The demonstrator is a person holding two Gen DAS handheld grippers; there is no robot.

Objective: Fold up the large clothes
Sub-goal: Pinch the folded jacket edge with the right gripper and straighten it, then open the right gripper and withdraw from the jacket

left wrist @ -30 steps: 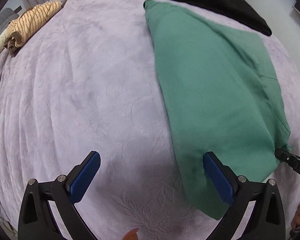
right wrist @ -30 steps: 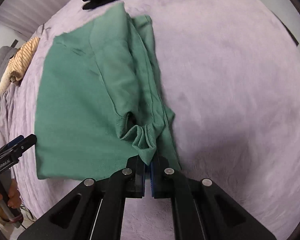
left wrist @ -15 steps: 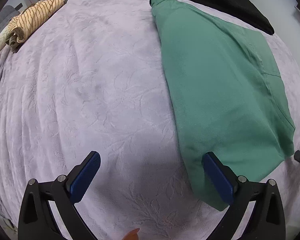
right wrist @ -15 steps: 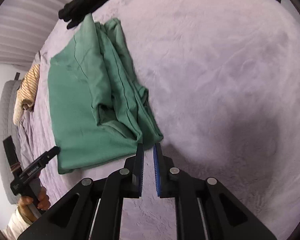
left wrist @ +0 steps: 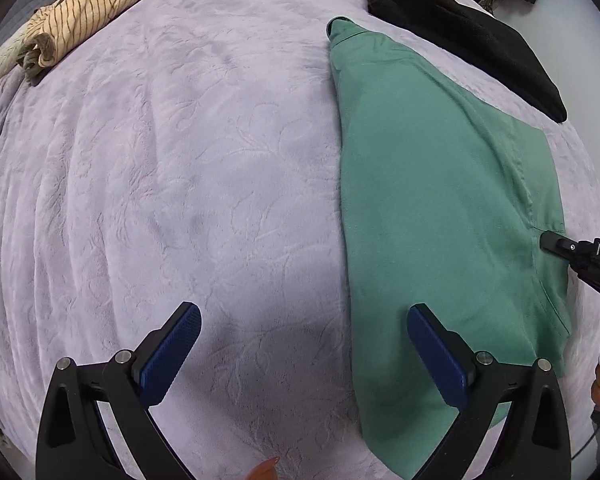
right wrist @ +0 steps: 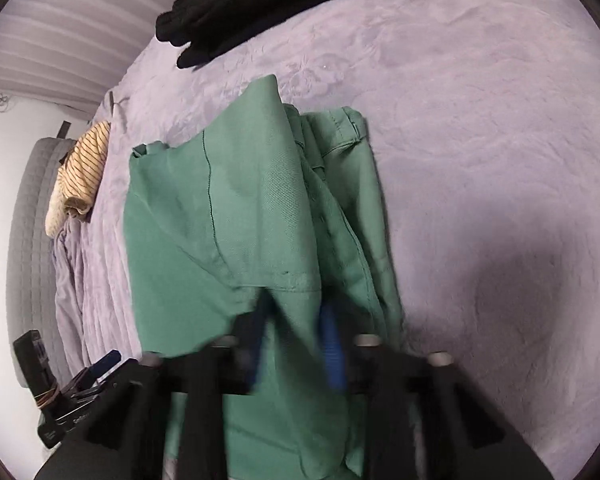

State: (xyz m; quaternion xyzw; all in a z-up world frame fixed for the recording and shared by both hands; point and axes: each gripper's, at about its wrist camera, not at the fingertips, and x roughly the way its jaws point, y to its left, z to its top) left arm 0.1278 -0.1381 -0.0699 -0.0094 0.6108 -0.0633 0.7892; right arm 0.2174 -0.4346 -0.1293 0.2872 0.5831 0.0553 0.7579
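A green garment (left wrist: 440,184), of plain woven cloth with stitched seams, is laid lengthwise on the lilac bedspread (left wrist: 180,160), folded into a long panel, its layers bunched and overlapped along one side (right wrist: 340,208).

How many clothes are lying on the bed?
3: the green garment in the middle, the black garment beyond it at the far edge, the striped garment rolled at the far-left corner. More may be hidden.

Spread on the bedcover (left wrist: 188,184), toward the right side in the left wrist view: the folded garment (left wrist: 440,200). Beyond its far end, the dark clothing pile (left wrist: 468,36). At the far left edge, well apart from both, the striped rolled cloth (left wrist: 80,20). Over the garment's near right edge, the right gripper (right wrist: 296,344).
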